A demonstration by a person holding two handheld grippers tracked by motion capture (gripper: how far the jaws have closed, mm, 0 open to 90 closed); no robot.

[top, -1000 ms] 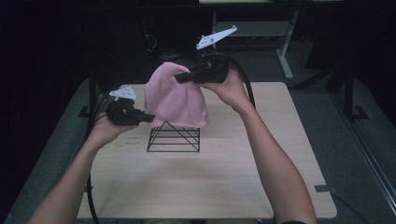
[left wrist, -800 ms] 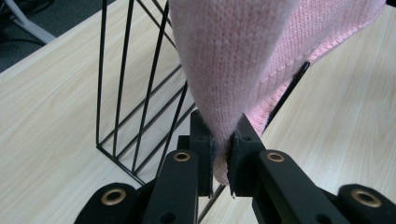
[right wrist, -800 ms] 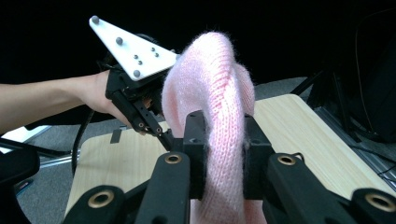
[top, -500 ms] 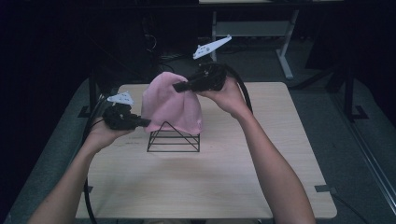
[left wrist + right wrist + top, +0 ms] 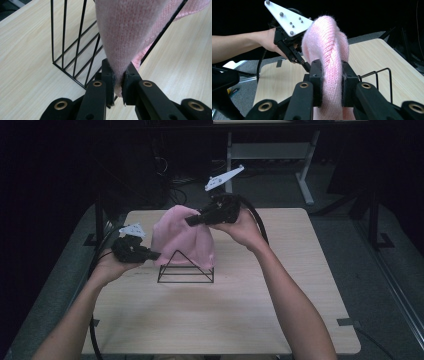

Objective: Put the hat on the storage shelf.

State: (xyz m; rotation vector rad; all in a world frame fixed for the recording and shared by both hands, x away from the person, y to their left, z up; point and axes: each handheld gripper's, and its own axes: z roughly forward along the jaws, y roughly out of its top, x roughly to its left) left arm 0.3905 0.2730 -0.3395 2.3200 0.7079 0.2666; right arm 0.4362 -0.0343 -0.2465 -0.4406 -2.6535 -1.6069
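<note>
Knitwear, the pink beanie, hangs crown-up, long axis near vertical, over your wire rack; your left gripper pinches its rim, your right gripper clamps its crown.

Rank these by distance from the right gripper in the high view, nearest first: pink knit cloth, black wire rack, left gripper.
1. pink knit cloth: clamped in the right gripper, at the cloth's top.
2. black wire rack: just below, under the cloth.
3. left gripper: lower left, pinching the cloth's left edge.
</note>
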